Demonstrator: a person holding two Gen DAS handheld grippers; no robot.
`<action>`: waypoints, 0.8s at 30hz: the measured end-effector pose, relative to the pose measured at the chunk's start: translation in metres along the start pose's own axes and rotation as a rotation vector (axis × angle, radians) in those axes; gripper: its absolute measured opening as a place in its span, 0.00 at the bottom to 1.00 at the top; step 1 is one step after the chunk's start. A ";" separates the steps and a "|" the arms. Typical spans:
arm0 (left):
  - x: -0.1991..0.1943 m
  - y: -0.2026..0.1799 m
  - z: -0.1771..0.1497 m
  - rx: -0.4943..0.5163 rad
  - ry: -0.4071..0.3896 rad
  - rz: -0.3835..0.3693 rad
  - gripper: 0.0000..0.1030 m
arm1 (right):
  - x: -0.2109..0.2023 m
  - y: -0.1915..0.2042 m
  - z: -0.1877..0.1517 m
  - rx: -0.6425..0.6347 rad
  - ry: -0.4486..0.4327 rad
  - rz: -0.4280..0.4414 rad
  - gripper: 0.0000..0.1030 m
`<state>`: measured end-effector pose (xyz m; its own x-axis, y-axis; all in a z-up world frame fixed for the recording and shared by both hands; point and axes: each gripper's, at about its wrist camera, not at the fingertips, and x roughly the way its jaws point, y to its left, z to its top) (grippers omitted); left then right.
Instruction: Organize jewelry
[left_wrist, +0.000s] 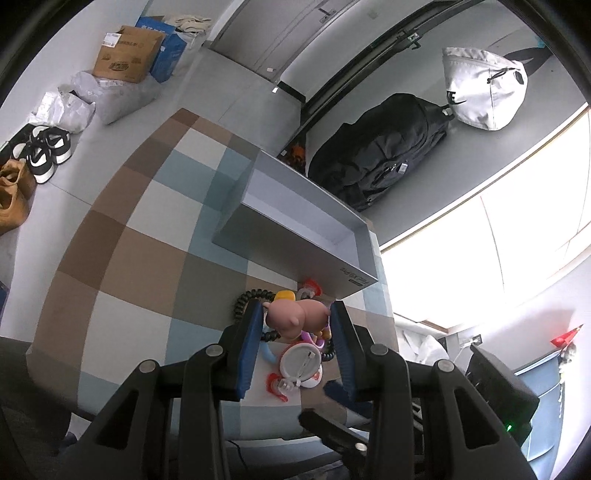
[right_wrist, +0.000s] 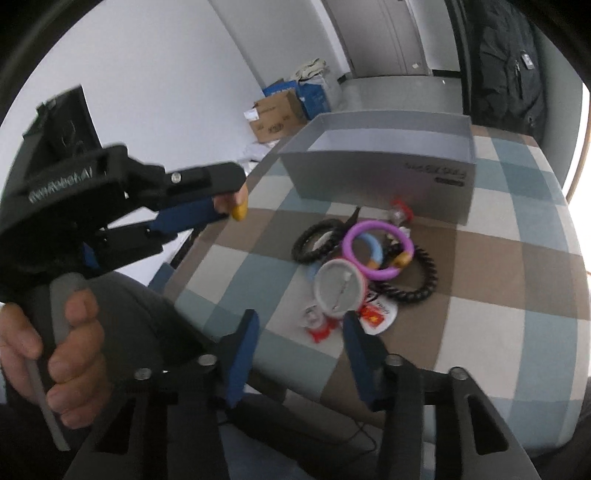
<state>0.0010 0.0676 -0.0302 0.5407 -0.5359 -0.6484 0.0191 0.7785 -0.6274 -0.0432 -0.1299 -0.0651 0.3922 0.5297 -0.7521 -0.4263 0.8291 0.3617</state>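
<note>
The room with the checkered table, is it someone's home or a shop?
Probably someone's home, near the entrance: sneakers sit on the floor by the wall, a black backpack leans nearby, and cardboard boxes are stacked beside a door.

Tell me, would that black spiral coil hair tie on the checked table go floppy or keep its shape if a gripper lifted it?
The black spiral coil hair tie would probably sag and stretch, since its loop already lies bent out of round. It looks light: thin coils, open middle. It may drag the purple plastic ring, which lies across it.
</note>
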 end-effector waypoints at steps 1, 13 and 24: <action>-0.001 0.001 0.000 -0.005 -0.002 0.000 0.30 | 0.003 0.003 -0.001 0.001 0.005 -0.002 0.37; -0.009 0.012 0.003 -0.024 -0.006 -0.029 0.30 | 0.024 0.019 0.003 -0.002 0.023 -0.178 0.04; -0.009 0.015 0.004 -0.038 -0.001 -0.036 0.30 | 0.004 0.015 0.010 0.036 -0.014 -0.069 0.04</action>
<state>0.0000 0.0856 -0.0322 0.5413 -0.5631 -0.6244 0.0071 0.7457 -0.6662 -0.0396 -0.1136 -0.0570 0.4315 0.4731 -0.7681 -0.3686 0.8696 0.3286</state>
